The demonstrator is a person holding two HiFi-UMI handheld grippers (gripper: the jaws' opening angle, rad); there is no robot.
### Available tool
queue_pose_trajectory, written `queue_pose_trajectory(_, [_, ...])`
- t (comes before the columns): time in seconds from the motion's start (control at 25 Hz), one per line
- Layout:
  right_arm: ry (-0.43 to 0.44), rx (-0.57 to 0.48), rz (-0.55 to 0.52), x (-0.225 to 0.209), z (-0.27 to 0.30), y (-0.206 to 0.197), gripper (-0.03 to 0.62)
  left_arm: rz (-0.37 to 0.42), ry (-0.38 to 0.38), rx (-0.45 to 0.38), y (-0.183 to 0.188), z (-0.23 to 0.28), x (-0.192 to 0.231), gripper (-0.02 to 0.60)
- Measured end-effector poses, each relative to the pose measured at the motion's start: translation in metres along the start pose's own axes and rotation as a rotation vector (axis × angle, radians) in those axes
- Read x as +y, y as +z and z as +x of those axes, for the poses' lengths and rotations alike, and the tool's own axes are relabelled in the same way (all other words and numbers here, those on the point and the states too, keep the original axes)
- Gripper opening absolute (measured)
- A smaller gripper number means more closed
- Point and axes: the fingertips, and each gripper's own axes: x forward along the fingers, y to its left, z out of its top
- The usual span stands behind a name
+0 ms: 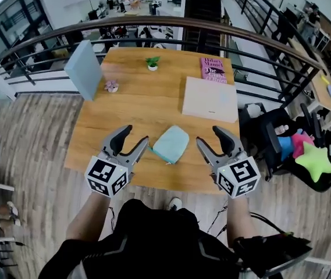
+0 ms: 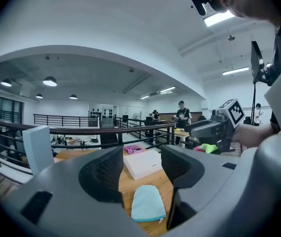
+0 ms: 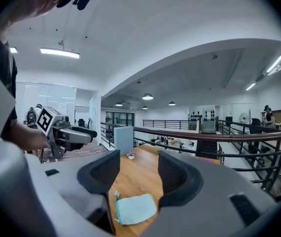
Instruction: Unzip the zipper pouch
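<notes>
A light teal zipper pouch (image 1: 171, 144) lies flat on the wooden table (image 1: 142, 109), near its front edge. Its zipper edge faces the front, with a small pull at one corner. My left gripper (image 1: 135, 141) hovers open just left of the pouch, not touching it. My right gripper (image 1: 212, 139) is open to the pouch's right, a short gap away. In the left gripper view the pouch (image 2: 147, 203) lies below and between the open jaws. In the right gripper view the pouch (image 3: 135, 208) sits low between the jaws, and the left gripper (image 3: 88, 133) shows at far left.
A pale flat box (image 1: 210, 99) and a pink book (image 1: 213, 70) lie at the back right. A light blue upright board (image 1: 84, 69), a small pink flower (image 1: 111, 86) and a tiny potted plant (image 1: 152, 63) stand at the back left. A railing (image 1: 153, 25) runs behind the table.
</notes>
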Motion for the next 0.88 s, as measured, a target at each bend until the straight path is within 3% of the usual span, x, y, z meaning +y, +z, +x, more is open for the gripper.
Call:
queue_pose_trajectory(0.36, [0.089, 0.067, 0.006, -0.011, 0.043, -0.041, 0.247, -0.041, 0.068, 0.103, -0.054, 0.014, 0.017, 0.256])
queue_pose_trajectory(0.88, [0.224, 0.248, 0.061, 0.007, 0.092, -0.167, 0.244, -0.12, 0.025, 0.281, -0.171, 0.024, 0.009, 0.256])
